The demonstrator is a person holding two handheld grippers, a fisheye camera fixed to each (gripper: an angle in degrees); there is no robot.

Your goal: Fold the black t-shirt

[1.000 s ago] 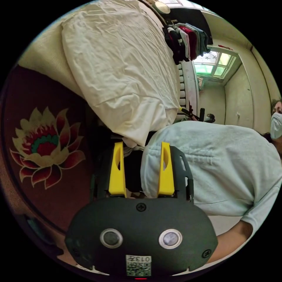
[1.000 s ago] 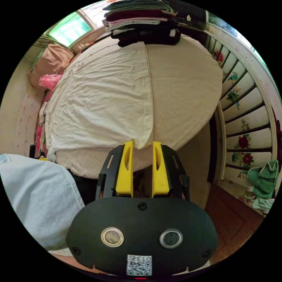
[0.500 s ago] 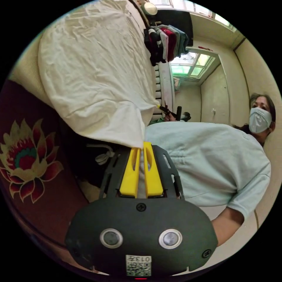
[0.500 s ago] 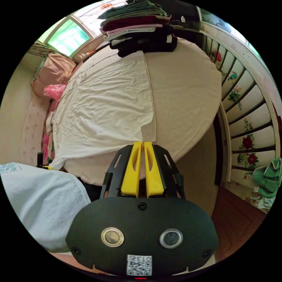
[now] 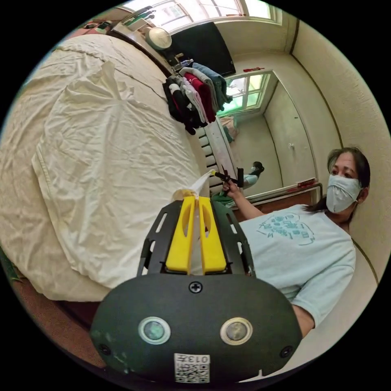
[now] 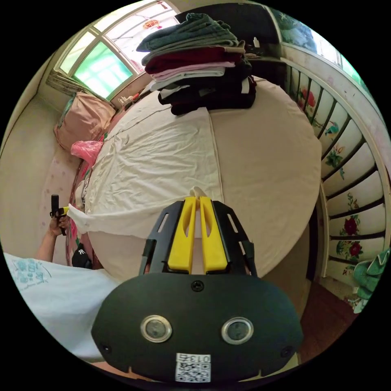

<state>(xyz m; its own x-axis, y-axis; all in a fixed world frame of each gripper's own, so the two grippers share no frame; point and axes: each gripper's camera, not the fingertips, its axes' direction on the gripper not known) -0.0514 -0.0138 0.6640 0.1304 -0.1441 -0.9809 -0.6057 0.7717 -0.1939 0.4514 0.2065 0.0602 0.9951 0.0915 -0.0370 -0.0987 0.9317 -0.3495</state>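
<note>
Cream tee (image 6: 163, 171) near clothes stack (image 6: 201, 67).

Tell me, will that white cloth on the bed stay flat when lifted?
Probably not. The white cloth looks thin and creased, and it stretches to a point where the left gripper pinches it. Likely light: the right gripper lifts a corner.

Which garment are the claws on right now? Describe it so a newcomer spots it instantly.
Start at the big bed with the beige mattress cover. Spread flat across it is a wrinkled cream-white cloth garment, its near edge lifted, with the left claw and right claw each pinching a corner. Unlike the folded stack of dark, maroon, pink and grey-green clothes behind it, it lies open and pale.
</note>
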